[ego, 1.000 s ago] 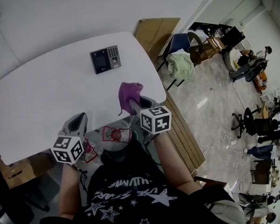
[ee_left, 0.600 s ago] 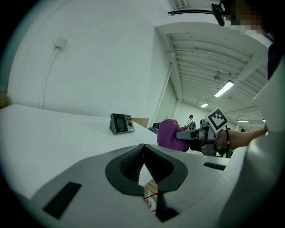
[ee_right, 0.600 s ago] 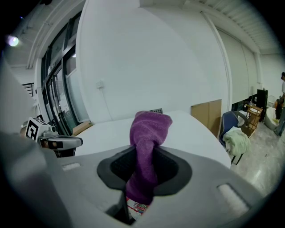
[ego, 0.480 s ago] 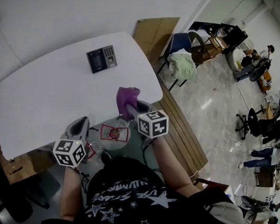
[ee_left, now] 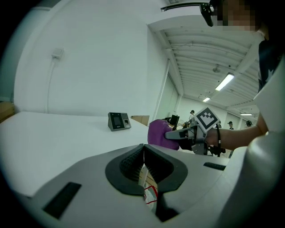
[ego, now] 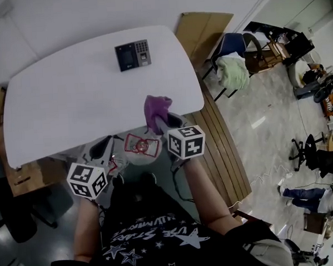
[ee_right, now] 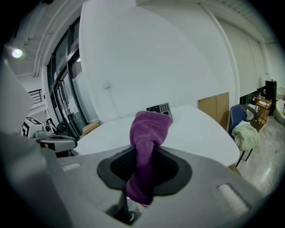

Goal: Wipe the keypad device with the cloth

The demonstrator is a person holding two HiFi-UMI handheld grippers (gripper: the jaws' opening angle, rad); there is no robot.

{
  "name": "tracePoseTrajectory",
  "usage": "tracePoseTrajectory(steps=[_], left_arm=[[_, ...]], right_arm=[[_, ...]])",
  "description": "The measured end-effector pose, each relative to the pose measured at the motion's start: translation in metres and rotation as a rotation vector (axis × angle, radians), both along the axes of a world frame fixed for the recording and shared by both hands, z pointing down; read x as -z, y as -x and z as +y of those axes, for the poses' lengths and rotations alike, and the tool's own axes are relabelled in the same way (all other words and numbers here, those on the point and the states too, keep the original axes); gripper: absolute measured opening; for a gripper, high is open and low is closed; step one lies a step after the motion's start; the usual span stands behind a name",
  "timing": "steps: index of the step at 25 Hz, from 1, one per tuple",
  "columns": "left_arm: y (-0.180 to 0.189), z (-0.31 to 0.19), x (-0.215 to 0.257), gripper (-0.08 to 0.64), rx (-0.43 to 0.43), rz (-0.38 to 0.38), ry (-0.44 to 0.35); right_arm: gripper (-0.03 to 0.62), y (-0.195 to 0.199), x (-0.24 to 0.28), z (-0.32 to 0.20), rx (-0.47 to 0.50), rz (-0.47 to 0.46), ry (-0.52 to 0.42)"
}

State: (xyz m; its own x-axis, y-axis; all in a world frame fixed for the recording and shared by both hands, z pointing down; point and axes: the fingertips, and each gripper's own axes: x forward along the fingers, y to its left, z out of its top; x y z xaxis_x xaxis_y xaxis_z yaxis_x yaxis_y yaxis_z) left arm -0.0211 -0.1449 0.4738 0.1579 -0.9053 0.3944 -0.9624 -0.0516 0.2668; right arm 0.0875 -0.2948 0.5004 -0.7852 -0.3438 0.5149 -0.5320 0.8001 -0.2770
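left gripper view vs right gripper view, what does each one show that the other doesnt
Only the left gripper view: the left gripper, jaws together with nothing between them, and the right gripper from outside with its marker cube. Only the right gripper view: the purple cloth pinched between the right jaws, and a blue chair carrying a pale green garment. Both: the white table, the keypad device on it, the cloth.

Office: swivel chairs, strip lights.
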Motion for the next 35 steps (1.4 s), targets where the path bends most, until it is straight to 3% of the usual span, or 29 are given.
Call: tracePoseTrajectory(steps=[7,12,25,35], left_arm=[[0.011,0.034,-0.007,0.009,-0.048,0.036,-0.001],[0.037,0.056,-0.005,0.009,-0.171,0.021,-0.017],[0.108,0.146,-0.016,0.009,-0.218,0.061,-0.069],[0.138,0.222,-0.012,0.009,-0.262,0.059,-0.094]], right_arm=[[0.098,0.007,0.007,0.043,-0.032,0.009,-0.024],[0.098,0.023,0.013,0.077,-0.138,-0.001,-0.043],[0.098,0.071,0.012,0.181,-0.215,0.027,-0.093],[0.098,0.093,0.016,0.275,-0.241,0.019,-0.1]])
